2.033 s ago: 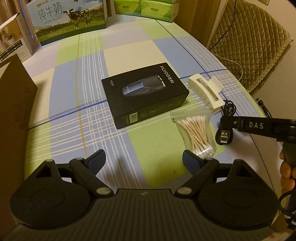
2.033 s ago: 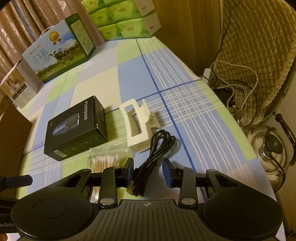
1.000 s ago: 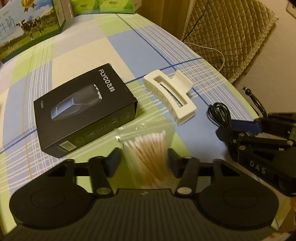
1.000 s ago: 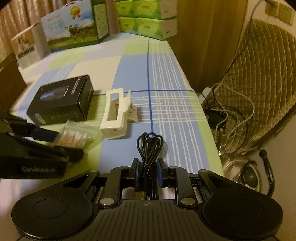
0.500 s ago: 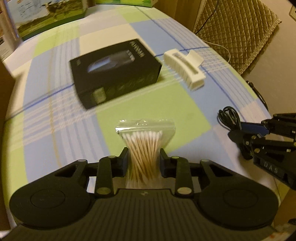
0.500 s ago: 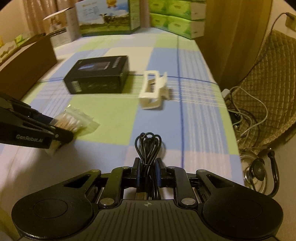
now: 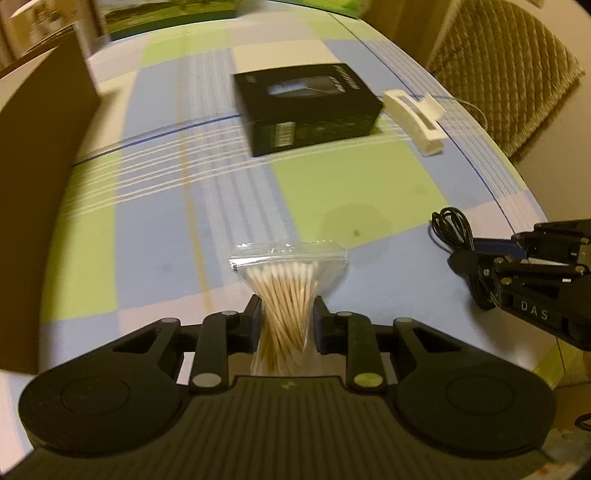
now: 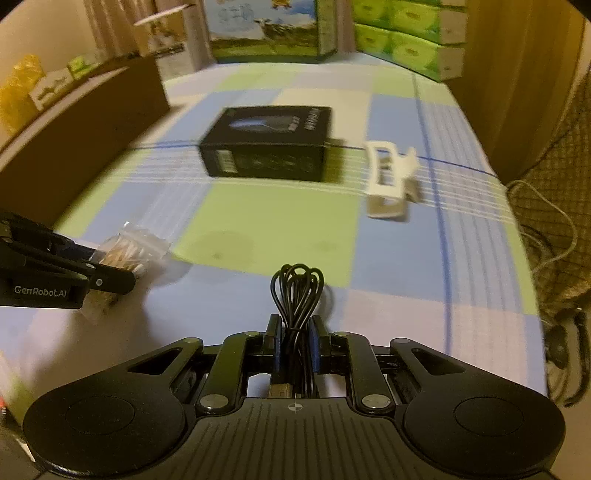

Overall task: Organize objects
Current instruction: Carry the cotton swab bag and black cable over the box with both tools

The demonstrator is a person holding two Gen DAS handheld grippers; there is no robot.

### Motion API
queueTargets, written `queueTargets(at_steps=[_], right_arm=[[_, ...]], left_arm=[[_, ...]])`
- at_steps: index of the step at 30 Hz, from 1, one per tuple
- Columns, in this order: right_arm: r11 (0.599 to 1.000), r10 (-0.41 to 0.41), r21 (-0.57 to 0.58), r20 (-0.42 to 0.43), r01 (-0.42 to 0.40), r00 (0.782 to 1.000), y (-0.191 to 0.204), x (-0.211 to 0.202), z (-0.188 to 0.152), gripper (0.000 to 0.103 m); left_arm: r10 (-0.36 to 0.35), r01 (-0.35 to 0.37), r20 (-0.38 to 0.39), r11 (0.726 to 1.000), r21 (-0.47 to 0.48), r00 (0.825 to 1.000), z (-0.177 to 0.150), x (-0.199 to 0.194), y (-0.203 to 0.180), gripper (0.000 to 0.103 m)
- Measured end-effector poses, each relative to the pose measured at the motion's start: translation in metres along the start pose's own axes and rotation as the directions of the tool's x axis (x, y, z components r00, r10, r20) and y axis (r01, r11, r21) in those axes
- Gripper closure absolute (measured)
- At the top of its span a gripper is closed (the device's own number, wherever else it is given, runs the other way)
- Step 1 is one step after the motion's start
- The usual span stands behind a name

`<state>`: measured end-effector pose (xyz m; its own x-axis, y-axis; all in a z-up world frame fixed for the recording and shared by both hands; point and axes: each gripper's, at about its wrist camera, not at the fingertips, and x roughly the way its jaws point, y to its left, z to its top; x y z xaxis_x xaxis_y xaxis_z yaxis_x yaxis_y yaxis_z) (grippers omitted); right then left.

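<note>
My left gripper [image 7: 286,314] is shut on a clear zip bag of cotton swabs [image 7: 286,291], held above the checked tablecloth. My right gripper [image 8: 294,332] is shut on a coiled black USB cable [image 8: 296,291], its loops sticking out past the fingertips. In the right wrist view the left gripper [image 8: 110,275] shows at the left with the swab bag [image 8: 129,247]. In the left wrist view the right gripper [image 7: 476,275] shows at the right with the cable [image 7: 452,229]. A black product box [image 7: 306,110] and a white hair claw clip [image 7: 415,118] lie farther back on the table.
A brown cardboard box [image 7: 40,155] stands along the left side of the table. Milk cartons [image 8: 266,29] and green tissue packs [image 8: 406,37] line the far end. A quilted chair [image 7: 506,70] and loose cords [image 8: 546,236] sit off the right edge.
Both grippers have drawn back toward the near end of the table and shifted left, each carrying its item. The left jaws have tightened on the swab bag. The black box and clip look farther away.
</note>
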<state>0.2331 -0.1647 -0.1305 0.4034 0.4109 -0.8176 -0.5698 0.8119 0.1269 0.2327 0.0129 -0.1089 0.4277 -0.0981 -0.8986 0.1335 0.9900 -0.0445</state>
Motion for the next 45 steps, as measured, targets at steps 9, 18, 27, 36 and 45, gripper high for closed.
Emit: queueTargets(at_steps=[9, 18, 27, 36, 45], right_arm=[[0.99, 0.123, 0.068, 0.058, -0.127, 0.991, 0.019, -0.013, 0.027, 0.091], [0.961, 0.239, 0.112, 0.126, -0.253, 0.963, 0.048, -0.035, 0.059, 0.091], [0.934, 0.331, 0.091, 0.144, -0.345, 0.933, 0.099, -0.041, 0.083, 0.091], [0.884, 0.456, 0.058, 0.122, -0.465, 0.882, 0.176, -0.029, 0.113, 0.091], [0.856, 0.504, 0.063, 0.119, -0.513, 0.856, 0.244, -0.002, 0.143, 0.091]], left_arm=[[0.033, -0.029, 0.051, 0.996, -0.081, 0.998, -0.009, -0.034, 0.037, 0.081], [0.02, -0.005, 0.146, 0.995, -0.104, 0.989, -0.003, -0.077, 0.059, 0.081], [0.037, -0.004, 0.231, 0.99, -0.14, 0.972, -0.008, -0.123, 0.094, 0.081], [0.102, -0.043, 0.279, 0.977, -0.21, 0.955, -0.023, -0.16, 0.151, 0.081], [0.167, -0.089, 0.296, 0.961, -0.261, 0.94, -0.027, -0.175, 0.216, 0.081]])
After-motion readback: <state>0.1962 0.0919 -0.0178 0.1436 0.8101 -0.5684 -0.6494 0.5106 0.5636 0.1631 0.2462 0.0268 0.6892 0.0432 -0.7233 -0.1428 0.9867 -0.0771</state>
